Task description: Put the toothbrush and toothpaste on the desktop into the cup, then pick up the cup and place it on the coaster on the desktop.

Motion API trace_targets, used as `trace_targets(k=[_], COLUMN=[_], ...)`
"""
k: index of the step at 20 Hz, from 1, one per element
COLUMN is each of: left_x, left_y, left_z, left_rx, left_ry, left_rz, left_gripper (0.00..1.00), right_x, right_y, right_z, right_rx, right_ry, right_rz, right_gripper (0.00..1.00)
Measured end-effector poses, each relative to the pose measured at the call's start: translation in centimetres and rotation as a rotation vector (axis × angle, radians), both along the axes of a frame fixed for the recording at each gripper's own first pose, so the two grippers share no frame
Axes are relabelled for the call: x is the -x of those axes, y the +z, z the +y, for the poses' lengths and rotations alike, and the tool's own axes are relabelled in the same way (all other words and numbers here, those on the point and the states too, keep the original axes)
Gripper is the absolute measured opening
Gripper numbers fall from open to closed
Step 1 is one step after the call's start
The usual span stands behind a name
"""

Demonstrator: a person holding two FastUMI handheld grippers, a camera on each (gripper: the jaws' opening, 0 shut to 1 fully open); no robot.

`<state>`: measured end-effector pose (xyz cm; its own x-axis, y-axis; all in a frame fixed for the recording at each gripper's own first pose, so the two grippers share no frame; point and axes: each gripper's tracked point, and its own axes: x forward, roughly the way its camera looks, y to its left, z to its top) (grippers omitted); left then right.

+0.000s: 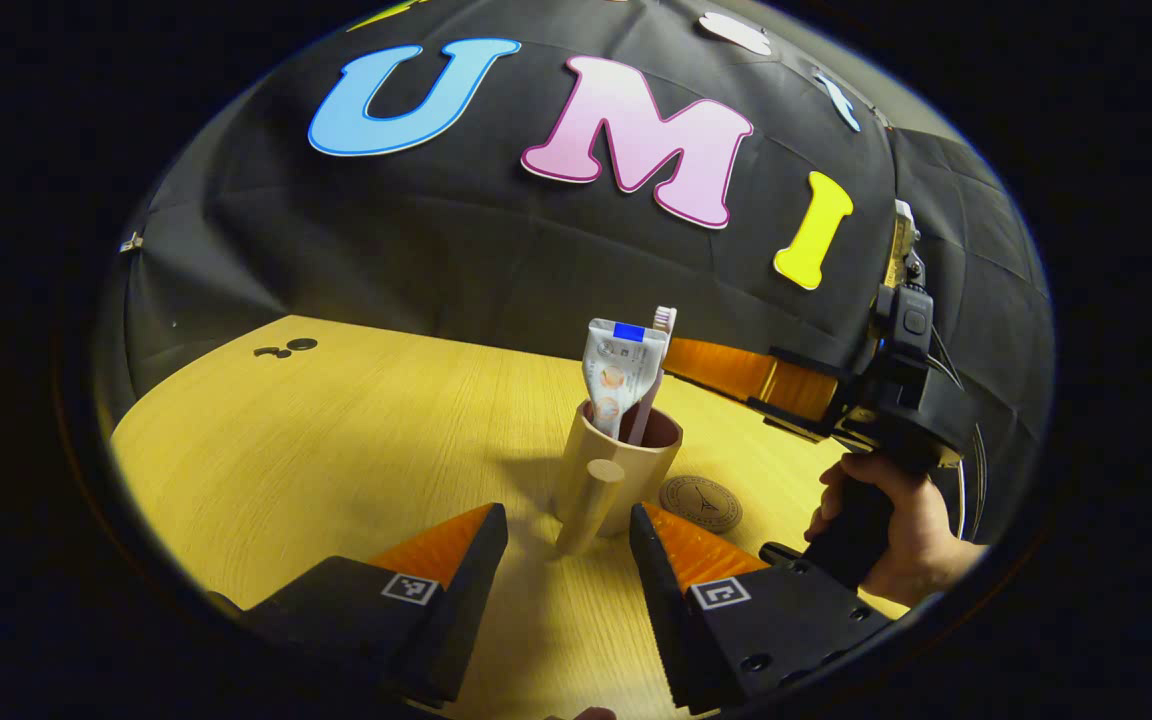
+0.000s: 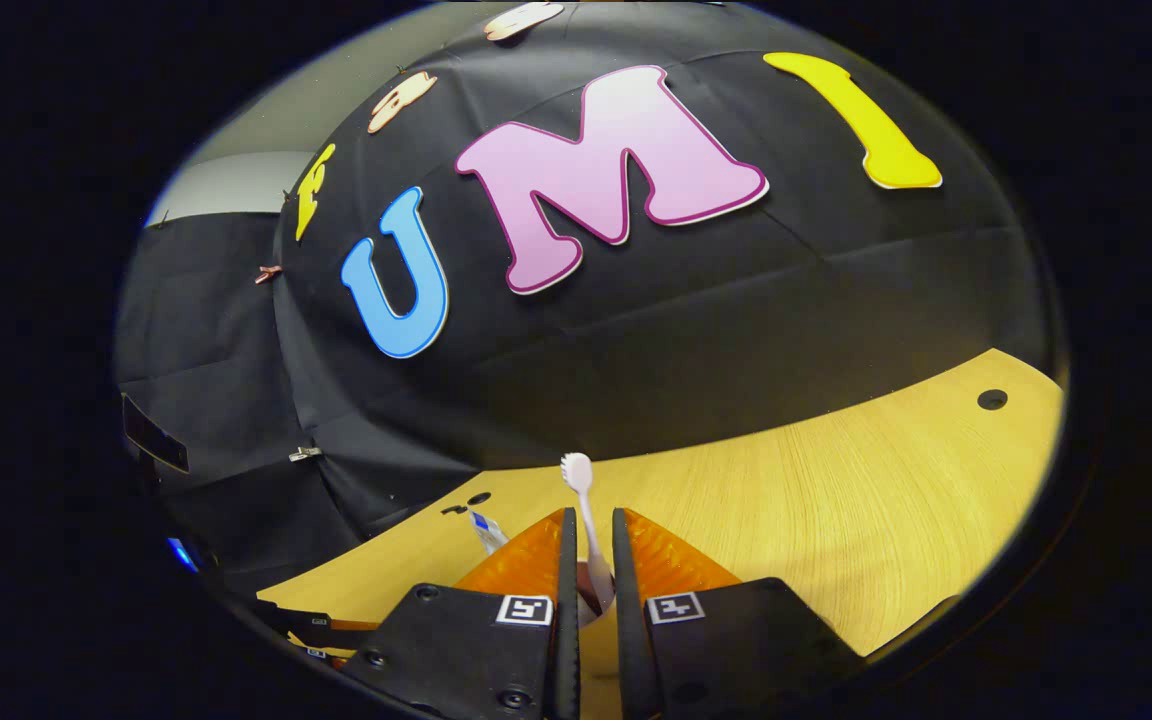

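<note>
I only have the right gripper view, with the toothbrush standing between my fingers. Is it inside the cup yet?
Observer: Yes. The left gripper view shows the toothbrush standing head up in the cup.
Operator: And the toothpaste?
Observer: The toothpaste stands in the cup too, beside the brush.
Operator: Where's the coaster?
Observer: The coaster lies just right of the cup in that view, and the cup is not on it.

Both cams low over desk (image 1: 336, 440), facing wall; share toothbrush (image 2: 581, 500).
</note>
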<state>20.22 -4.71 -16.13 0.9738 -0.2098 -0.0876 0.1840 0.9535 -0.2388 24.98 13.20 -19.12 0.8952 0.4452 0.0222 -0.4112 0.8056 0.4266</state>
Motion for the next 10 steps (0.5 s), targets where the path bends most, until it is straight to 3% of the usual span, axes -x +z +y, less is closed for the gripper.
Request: trace_targets(k=[6, 9, 10], left_x=[0.1, 0.1, 0.1], left_y=[-1.1, -2.0, -2.4], left_z=[-0.7, -0.2, 0.1], left_rx=[0.047, 0.072, 0.066], left_ry=[-0.057, -0.054, -0.047], left_rz=[0.122, 0.201, 0.228], left_gripper=[0.77, 0.77, 0.77], right_x=[3.7, 6.4, 7.2], right_y=[-1.4, -2.2, -3.0], right_z=[-1.3, -1.8, -1.9], right_rx=[0.036, 0.033, 0.034], right_ry=[0.040, 0.091, 0.106], right_rz=[0.110, 0.202, 0.247], right_gripper=[0.26, 0.37, 0.21])
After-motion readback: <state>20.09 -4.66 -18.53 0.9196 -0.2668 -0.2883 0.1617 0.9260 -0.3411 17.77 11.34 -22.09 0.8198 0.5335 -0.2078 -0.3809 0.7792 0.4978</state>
